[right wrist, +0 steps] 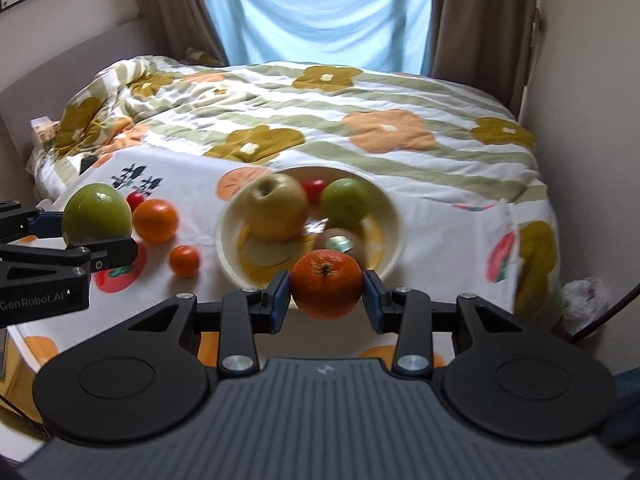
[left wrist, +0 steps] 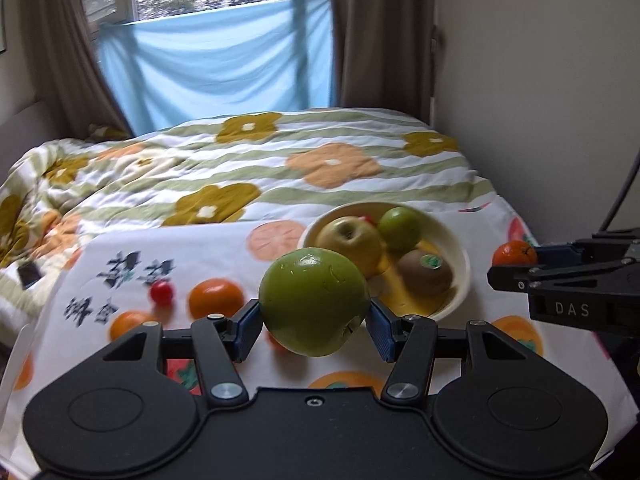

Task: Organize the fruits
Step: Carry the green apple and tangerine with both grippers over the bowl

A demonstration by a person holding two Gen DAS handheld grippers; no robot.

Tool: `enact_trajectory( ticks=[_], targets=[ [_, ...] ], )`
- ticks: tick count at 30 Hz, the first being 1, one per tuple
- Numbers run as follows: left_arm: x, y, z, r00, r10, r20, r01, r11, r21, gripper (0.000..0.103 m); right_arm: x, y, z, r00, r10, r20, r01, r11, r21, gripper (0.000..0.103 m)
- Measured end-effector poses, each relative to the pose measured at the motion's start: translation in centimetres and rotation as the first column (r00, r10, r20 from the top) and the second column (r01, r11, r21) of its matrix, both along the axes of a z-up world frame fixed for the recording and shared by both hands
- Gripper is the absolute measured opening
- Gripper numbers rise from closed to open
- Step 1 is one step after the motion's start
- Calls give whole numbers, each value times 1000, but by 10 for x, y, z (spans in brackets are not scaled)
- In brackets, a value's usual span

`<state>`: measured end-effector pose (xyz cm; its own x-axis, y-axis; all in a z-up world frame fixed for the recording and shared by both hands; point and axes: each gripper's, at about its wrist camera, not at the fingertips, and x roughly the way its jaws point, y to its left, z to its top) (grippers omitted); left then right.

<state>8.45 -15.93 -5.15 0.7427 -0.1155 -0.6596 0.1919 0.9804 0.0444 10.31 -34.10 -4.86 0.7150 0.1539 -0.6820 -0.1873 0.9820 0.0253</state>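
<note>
My left gripper [left wrist: 314, 316] is shut on a large green apple [left wrist: 314, 300], held above the cloth in front of the cream bowl [left wrist: 460, 252]. My right gripper [right wrist: 326, 294] is shut on an orange tangerine [right wrist: 326, 284], just in front of the bowl [right wrist: 394, 216]. The bowl holds a yellow apple [right wrist: 274, 210], a small green apple [right wrist: 346, 202], a kiwi [right wrist: 340, 244] and a red fruit [right wrist: 314, 190]. The right gripper with its tangerine [left wrist: 514, 254] shows at the right edge of the left wrist view. The left gripper with the green apple [right wrist: 96, 212] shows at the left of the right wrist view.
Two oranges [right wrist: 156, 220] [right wrist: 185, 261] and a small red fruit [right wrist: 135, 200] lie on the fruit-print cloth [right wrist: 180, 176] left of the bowl. A flowered quilt [right wrist: 360, 120] covers the bed behind. A wall [right wrist: 592, 120] runs along the right; a crumpled bag [right wrist: 584, 296] lies there.
</note>
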Motion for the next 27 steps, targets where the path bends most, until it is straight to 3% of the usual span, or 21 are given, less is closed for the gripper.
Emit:
enact_trajectory(
  ticks=[15, 27],
  targets=[
    [67, -56, -42, 979, -171, -107, 175, 984, 26, 61, 49, -41, -17, 993, -112, -28, 112, 994, -8, 54],
    [99, -74, -76, 951, -226, -211, 243, 968, 59, 61, 74, -42, -30, 989, -139, -41, 139, 990, -6, 54]
  ],
)
